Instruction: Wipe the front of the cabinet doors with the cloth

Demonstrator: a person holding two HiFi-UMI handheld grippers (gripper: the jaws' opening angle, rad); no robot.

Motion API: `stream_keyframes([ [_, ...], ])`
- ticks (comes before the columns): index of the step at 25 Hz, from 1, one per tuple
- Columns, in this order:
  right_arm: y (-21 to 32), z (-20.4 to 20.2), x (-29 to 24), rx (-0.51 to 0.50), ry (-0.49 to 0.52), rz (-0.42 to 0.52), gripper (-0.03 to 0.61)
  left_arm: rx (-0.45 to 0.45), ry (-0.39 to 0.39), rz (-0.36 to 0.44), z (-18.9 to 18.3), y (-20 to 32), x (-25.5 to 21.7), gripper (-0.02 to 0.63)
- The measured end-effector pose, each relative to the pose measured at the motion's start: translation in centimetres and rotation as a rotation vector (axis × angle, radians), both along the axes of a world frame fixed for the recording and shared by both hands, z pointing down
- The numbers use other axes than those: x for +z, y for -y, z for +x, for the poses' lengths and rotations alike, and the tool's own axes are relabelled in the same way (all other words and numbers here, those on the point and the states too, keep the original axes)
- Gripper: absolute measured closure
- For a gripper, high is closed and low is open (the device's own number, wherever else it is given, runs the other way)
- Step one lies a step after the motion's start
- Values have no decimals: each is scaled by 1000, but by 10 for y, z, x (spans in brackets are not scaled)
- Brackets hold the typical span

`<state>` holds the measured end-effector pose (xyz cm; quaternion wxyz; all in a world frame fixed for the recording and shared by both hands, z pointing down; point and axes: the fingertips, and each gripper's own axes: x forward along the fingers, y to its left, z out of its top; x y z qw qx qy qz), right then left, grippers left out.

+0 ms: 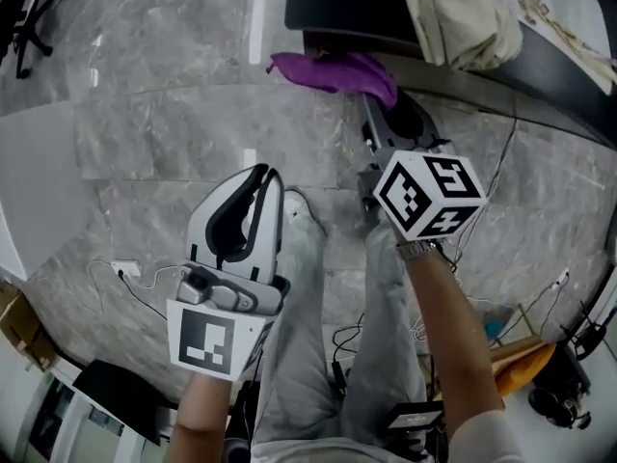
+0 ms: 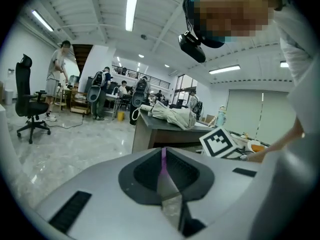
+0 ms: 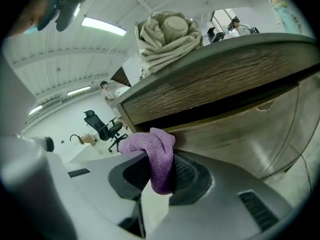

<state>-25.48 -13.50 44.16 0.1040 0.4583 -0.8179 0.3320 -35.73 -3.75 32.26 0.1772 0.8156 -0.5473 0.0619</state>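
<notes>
Right now we have the purple microfibre cloth (image 3: 159, 159) pinched in the right hand-held gripper (image 1: 374, 104), whose jaws are closed on a fold of it while the rest bunches up over the tips. The cloth sits just below the overhanging edge of the dark-topped wooden desk (image 3: 225, 79), right in front of the pale wood cabinet door (image 3: 250, 134) under that top; whether it touches the door we cannot tell. Our left hand-held gripper (image 1: 260, 177) hangs further out from the desk, over the grey marble floor (image 1: 145, 133) and apart from the cloth. Its jaws are drawn together with only a thin slit between them and nothing gripped; a faint purple sliver shows in that slit, and we cannot tell what it is. On top of the desk, above the cloth, lies a crumpled beige fabric bundle (image 1: 458, 13). Well away from the desk, across the floor, stands a black swivel office chair (image 2: 30, 101), and a few people are at work beyond it.
</notes>
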Motion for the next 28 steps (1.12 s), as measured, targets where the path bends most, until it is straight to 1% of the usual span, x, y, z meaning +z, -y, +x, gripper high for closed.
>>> stream_keyframes([
  [4,18,-7,12,59,48,-49,495,-28,2,-60,-6,-17,26,581],
  [8,22,12,11,42,10,-29,495,-46,3,-84,2,-19,33,581],
  [13,26,71,17,46,-38,-33,495,-65,7,-68,33,-7,31,581],
  [16,29,112,19,45,-77,-30,496,-57,-4,-64,66,-2,28,581],
  [20,33,166,23,47,-128,-32,495,-17,-21,-77,118,2,33,581],
  [23,36,203,30,51,-167,-35,495,6,-35,-89,148,4,40,581],
  [26,39,234,38,65,-213,-31,495,28,-42,-106,164,5,49,581],
  [28,39,255,41,95,-238,-33,495,37,-44,-105,168,5,49,581],
])
